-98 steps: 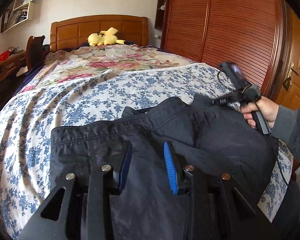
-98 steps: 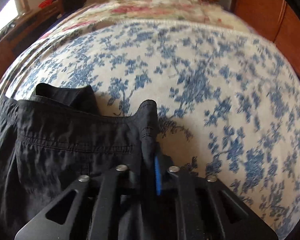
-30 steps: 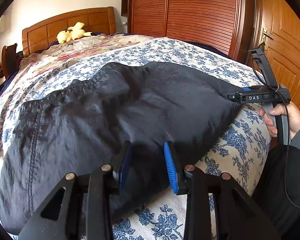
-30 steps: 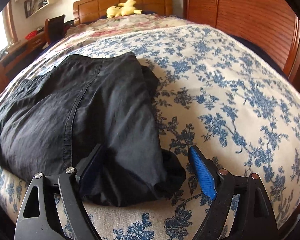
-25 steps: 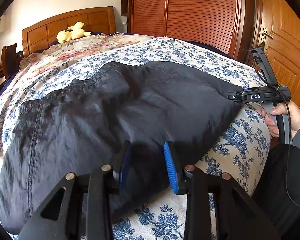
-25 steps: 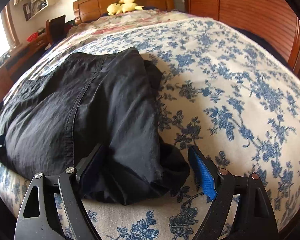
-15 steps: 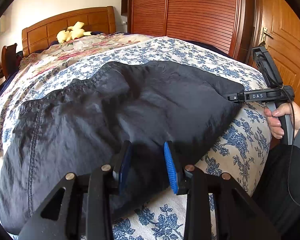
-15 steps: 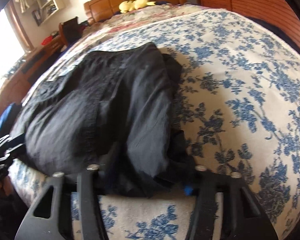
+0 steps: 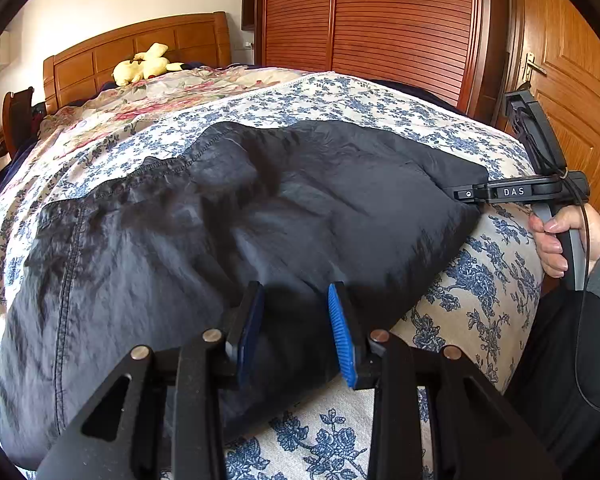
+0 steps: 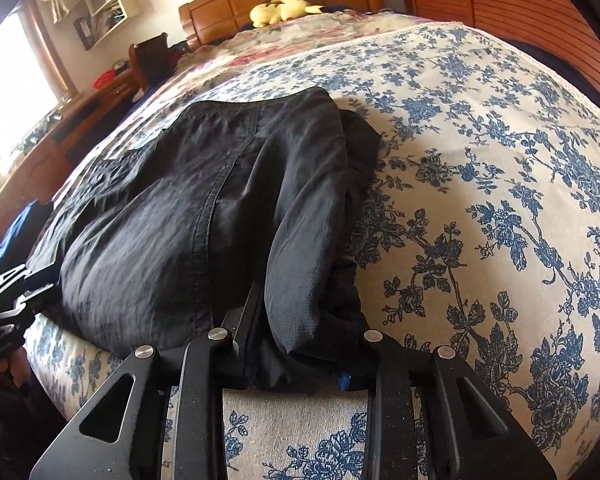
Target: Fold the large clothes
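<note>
Black garment [image 9: 228,232] lies folded on blue-floral bedspread [image 10: 500,184], near edge between both tongs. Right gripper [image 10: 300,344]: jaws just closing, now clamped on bunched corner of garment. Left gripper [image 9: 296,320]: blue pads astride garment's near edge, grip on cloth unclear. Yellow plush toy [image 9: 144,67] far ahead by headboard.

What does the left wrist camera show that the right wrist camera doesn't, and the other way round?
Left wrist only: the door, and the right gripper from outside, its tip at the corner of the black garment.

Right wrist only: the wall shelves, bright window, and the right gripper's jaws, which have just been closing, clamped on bunched cloth.

Both: the garment on the floral bedspread, the yellow plush toy, and the headboard.
</note>
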The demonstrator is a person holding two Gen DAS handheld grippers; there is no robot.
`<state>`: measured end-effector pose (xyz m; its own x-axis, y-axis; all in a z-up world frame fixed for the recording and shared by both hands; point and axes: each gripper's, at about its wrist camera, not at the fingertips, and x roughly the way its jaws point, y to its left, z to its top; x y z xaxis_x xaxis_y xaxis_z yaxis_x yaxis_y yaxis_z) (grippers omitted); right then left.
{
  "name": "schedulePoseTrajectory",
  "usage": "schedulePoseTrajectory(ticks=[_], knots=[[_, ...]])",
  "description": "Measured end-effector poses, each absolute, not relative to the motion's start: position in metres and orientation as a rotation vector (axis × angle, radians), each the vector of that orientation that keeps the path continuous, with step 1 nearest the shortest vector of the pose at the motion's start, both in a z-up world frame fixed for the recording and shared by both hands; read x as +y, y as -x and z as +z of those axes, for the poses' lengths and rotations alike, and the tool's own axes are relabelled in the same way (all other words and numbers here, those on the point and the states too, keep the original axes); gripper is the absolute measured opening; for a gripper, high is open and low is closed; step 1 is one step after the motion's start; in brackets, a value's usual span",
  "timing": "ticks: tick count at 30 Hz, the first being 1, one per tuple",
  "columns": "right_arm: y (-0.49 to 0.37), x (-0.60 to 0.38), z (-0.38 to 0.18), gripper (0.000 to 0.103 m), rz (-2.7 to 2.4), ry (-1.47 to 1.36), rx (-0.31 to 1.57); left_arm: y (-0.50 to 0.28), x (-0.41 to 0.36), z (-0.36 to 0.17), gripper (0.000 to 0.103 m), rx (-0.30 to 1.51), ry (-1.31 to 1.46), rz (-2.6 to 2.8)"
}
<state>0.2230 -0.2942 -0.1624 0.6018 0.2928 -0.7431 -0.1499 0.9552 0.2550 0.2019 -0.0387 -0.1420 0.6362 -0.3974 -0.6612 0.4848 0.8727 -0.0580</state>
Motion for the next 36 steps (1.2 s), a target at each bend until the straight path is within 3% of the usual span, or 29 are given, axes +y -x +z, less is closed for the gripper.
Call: schedulePoseTrajectory(ticks=[5,8,17,27,36], knots=[[-0.218,-0.29,-0.149,0.012,0.286,-0.117,0.845,-0.202,-0.039,-0.142,0.032,0.723,-0.131,-0.504],[-0.215,-0.302,-0.132,0.009,0.32,-0.194,0.777,-0.202,-0.038,-0.142,0.032,0.726,-0.132,-0.497],[-0.22,-0.331,-0.079,0.006,0.223,-0.21,0.609,-0.189,-0.035,-0.118,0.032,0.679,-0.14,-0.459],[-0.225,-0.405,-0.068,0.005,0.059,-0.231,0.678,-0.16,-0.007,-0.102,0.032,0.651,-0.094,-0.425],[-0.215,-0.339,-0.017,0.005,0.14,-0.13,0.628,-0.149,0.027,-0.084,0.032,0.6,-0.042,-0.398]])
